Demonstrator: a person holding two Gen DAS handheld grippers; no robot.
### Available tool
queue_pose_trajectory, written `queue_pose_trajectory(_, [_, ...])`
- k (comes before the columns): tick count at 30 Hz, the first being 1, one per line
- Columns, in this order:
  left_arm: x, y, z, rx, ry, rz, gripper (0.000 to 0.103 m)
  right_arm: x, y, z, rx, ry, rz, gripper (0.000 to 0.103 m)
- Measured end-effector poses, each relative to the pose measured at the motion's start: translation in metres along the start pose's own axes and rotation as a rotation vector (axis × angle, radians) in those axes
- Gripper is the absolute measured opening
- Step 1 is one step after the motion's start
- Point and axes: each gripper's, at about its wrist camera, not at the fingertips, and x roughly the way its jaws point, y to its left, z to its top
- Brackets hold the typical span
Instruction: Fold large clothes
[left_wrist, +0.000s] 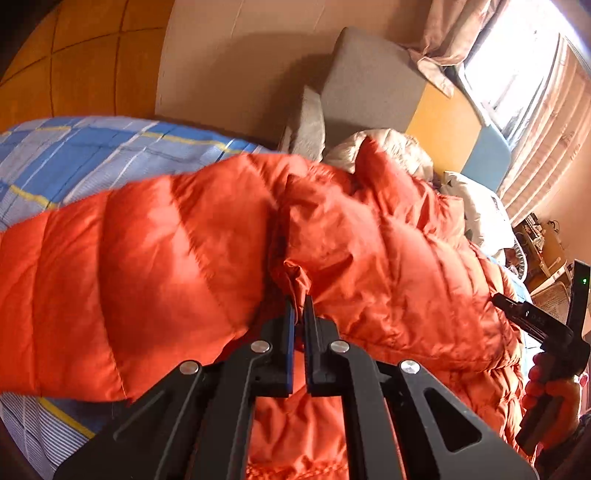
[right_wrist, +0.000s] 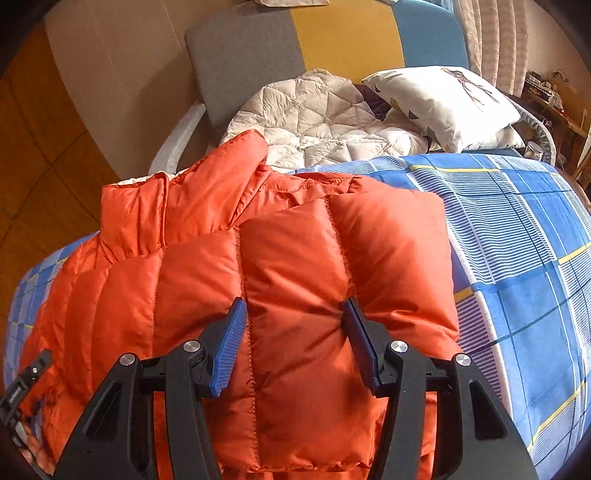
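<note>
An orange puffer jacket (left_wrist: 207, 236) lies on a bed with a blue checked sheet (left_wrist: 74, 155). My left gripper (left_wrist: 300, 299) is shut on a bunched fold of the orange jacket and holds it lifted. In the right wrist view the jacket (right_wrist: 295, 258) lies with a sleeve folded across its body and its collar toward the far left. My right gripper (right_wrist: 293, 310) is open, its blue pads pressing down on either side of a puffy panel of the sleeve. The right gripper also shows in the left wrist view (left_wrist: 517, 310), at the jacket's right edge.
A cream quilted garment (right_wrist: 314, 110) and a white pillow (right_wrist: 443, 99) lie at the head of the bed against a grey, yellow and blue headboard (right_wrist: 332, 40). Blue checked sheet (right_wrist: 517, 240) shows to the right. Curtains and a window (left_wrist: 517, 74) stand beyond.
</note>
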Motion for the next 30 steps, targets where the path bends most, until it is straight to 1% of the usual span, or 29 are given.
queue_pose_trajectory(2, [0.004, 0.005, -0.004, 0.003, 0.008, 0.007, 0.003, 0.008, 0.004, -0.002, -0.02, 0.006, -0.016, 0.054])
queue_pose_trajectory(6, [0.01, 0.008, -0.006, -0.003, 0.014, 0.015, 0.003, 0.022, 0.011, -0.005, -0.053, 0.008, -0.043, 0.058])
queue_pose_trajectory(9, [0.015, 0.01, -0.01, -0.008, 0.022, 0.018, 0.004, 0.033, 0.017, -0.012, -0.098, -0.01, -0.078, 0.059])
queue_pose_trajectory(12, [0.012, 0.009, -0.011, -0.005, 0.02, 0.03, 0.006, 0.04, 0.022, -0.019, -0.146, -0.037, -0.118, 0.059])
queue_pose_trajectory(14, [0.004, 0.009, -0.01, -0.014, 0.008, 0.054, 0.021, 0.041, 0.023, -0.018, -0.153, -0.041, -0.127, 0.059])
queue_pose_trajectory(15, [-0.005, 0.008, -0.009, -0.019, -0.012, 0.06, 0.024, 0.041, 0.023, -0.019, -0.155, -0.044, -0.13, 0.059])
queue_pose_trajectory(17, [-0.026, 0.002, -0.007, -0.008, -0.092, 0.08, 0.051, 0.04, 0.024, -0.019, -0.16, -0.049, -0.137, 0.059])
queue_pose_trajectory(19, [-0.039, -0.007, -0.001, 0.012, -0.139, 0.072, 0.051, 0.039, 0.025, -0.021, -0.16, -0.054, -0.136, 0.059])
queue_pose_trajectory(22, [-0.037, -0.026, 0.012, 0.068, -0.144, 0.046, 0.051, 0.038, 0.026, -0.021, -0.162, -0.053, -0.14, 0.059])
queue_pose_trajectory(25, [-0.017, -0.042, 0.02, 0.119, -0.111, 0.049, 0.051, 0.037, 0.027, -0.022, -0.162, -0.054, -0.138, 0.059])
queue_pose_trajectory(26, [-0.006, -0.046, 0.022, 0.132, -0.086, 0.049, 0.051, 0.038, 0.027, -0.022, -0.163, -0.054, -0.137, 0.059])
queue_pose_trajectory(30, [0.025, -0.05, 0.024, 0.158, -0.033, 0.094, 0.049, 0.037, 0.028, -0.023, -0.162, -0.055, -0.134, 0.059])
